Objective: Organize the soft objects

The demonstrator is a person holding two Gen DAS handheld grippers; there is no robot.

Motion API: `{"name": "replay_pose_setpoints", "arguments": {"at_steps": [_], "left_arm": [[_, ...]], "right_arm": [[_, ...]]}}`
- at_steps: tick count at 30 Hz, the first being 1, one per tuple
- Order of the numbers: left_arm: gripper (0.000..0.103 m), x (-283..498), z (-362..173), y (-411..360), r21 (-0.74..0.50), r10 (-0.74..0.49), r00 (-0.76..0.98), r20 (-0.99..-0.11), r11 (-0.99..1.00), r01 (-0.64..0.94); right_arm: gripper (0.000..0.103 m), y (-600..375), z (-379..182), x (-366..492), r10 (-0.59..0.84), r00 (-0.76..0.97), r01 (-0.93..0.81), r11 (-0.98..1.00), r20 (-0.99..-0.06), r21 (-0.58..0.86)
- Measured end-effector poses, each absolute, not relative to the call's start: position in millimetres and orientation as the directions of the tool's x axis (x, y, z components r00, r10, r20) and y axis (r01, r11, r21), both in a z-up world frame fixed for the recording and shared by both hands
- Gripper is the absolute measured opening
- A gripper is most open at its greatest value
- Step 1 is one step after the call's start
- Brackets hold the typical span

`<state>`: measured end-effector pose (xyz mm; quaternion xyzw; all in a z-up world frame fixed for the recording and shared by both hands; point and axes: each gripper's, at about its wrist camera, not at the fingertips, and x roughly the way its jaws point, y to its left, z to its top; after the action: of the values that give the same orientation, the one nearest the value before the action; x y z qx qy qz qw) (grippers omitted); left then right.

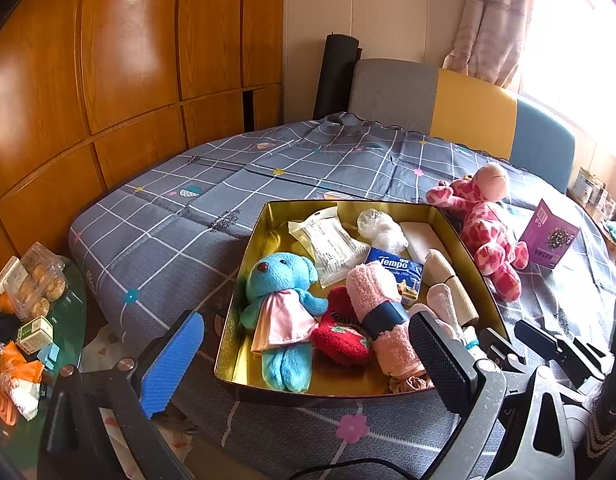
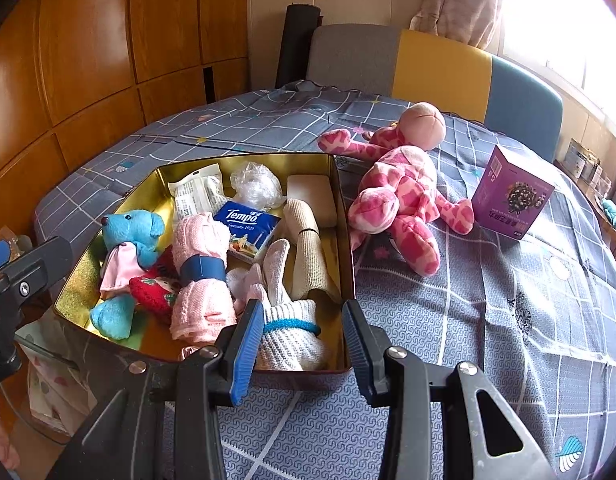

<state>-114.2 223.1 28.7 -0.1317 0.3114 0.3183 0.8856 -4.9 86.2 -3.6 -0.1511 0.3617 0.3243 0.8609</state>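
Soft objects gathered in a gold tin (image 2: 343,216) on the grey checked bedspread (image 2: 467,320). From the left in the right wrist view: blue teddy (image 2: 134,232) in a pink dress against the tin's left wall, red knitted piece (image 2: 154,290) beside it, rolled pink towel (image 2: 202,280) with a dark band, Tempo tissue pack (image 2: 248,228) behind that, white glove (image 2: 284,320) with a blue cuff band at the near edge, beige roll (image 2: 308,252) toward the right wall. Outside the tin, to its right: pink spotted plush (image 2: 403,188) lying on the bedspread, then a purple box (image 2: 511,196) standing near it. Left gripper (image 1: 304,356) spread wide, holding nothing, over the tin's near side. Right gripper (image 2: 304,344) released, fingers either side of the glove's cuff, contact not clear.
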Motion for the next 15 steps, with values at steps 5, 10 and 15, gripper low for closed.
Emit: {"name": "replay_pose_setpoints", "arguments": {"at_steps": [5, 10, 15], "left_arm": [[0.103, -114.5, 29.1, 223.1, -0.036, 0.482, 0.605, -0.634, 0.763, -0.645], [0.103, -114.8, 30.0, 223.2, -0.037, 0.481, 0.606, -0.634, 0.763, -0.645], [0.103, -115.0, 30.5, 223.5, -0.036, 0.482, 0.605, -0.634, 0.763, -0.646]], "right_arm": [[0.041, 86.8, -3.1, -5.5, 0.449, 0.528, -0.668, 0.743, -0.721, -0.026], [0.041, 86.7, -3.0, -6.2, 0.450, 0.527, -0.669, 0.743, -0.721, -0.026], [0.041, 86.8, -3.1, -6.1, 0.449, 0.527, -0.669, 0.743, -0.721, -0.026]]}}
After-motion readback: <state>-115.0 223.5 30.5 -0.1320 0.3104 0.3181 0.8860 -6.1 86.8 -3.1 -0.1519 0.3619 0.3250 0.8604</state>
